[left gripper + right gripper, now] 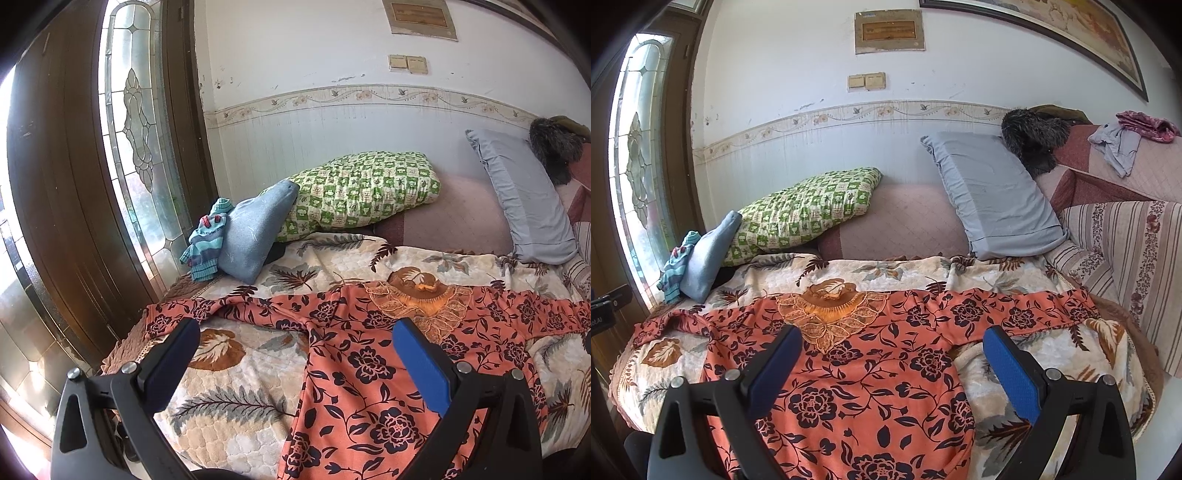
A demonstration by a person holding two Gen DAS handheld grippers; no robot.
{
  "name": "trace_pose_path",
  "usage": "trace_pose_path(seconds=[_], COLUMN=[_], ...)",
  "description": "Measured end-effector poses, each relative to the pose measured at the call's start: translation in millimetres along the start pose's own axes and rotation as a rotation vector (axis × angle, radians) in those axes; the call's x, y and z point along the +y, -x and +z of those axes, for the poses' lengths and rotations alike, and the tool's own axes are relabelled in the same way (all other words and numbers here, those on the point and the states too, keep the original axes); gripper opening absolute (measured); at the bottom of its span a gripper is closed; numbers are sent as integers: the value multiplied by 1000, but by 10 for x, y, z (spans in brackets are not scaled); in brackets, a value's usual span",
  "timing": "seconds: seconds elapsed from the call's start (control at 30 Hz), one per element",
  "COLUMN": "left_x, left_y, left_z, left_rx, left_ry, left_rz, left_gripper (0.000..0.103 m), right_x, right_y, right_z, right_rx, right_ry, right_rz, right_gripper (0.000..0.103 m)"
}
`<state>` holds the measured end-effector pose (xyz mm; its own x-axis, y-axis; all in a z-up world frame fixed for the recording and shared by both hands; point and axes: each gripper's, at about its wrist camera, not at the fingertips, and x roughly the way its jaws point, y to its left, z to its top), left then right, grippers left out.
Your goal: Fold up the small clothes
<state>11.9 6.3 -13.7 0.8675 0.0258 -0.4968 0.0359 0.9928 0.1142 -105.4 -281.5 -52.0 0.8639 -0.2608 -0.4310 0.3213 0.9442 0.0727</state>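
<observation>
Your garment — an orange floral blouse (373,373) with a lace-trimmed collar (827,314) — lies face up and spread flat on the leaf-print blanket (236,387) covering the bed, collar toward the wall at 12 o'clock and hem running down toward you at 6 o'clock. One sleeve (199,314) reaches out toward 9 o'clock and looks slightly bunched and twisted near the cuff; the other sleeve (1027,306) stretches flatter toward 3 o'clock.

Your left gripper (295,354) hangs above the blouse's left side with its fingers spread wide and holding nothing. Your right gripper (892,354) is likewise wide open and empty, above the chest area.

Expect the fabric to be thin, light and limp — it will likely drape and slide rather than hold a crease, and the plush blanket beneath may drag at it. Pinch a single layer at a sleeve cuff or the shoulder seam, where the edge is easiest to catch. Go gently near the lace collar; it looks delicate and could snag. The twisted sleeve probably wants smoothing before you fold it inward.
</observation>
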Motion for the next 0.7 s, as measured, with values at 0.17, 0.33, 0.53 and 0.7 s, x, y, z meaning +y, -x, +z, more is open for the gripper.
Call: trace_pose_path(seconds=[0.17, 0.33, 0.53, 0.7], left_x=[75, 147, 120, -208], left_y=[-73, -150, -305, -682], left_z=[0, 11, 23, 19], left_rx=[4, 9, 25, 92], left_ry=[7, 20, 11, -40], left_rz=[27, 53, 52, -37], left_gripper=[103, 103, 103, 103], right_x=[32, 76, 27, -528], right_y=[-84, -178, -329, -580], right_z=[-26, -60, -100, -94], right_rx=[17, 32, 54, 79], right_ry=[6, 13, 0, -90], right_rz=[4, 11, 19, -38], right_gripper=[100, 100, 100, 100])
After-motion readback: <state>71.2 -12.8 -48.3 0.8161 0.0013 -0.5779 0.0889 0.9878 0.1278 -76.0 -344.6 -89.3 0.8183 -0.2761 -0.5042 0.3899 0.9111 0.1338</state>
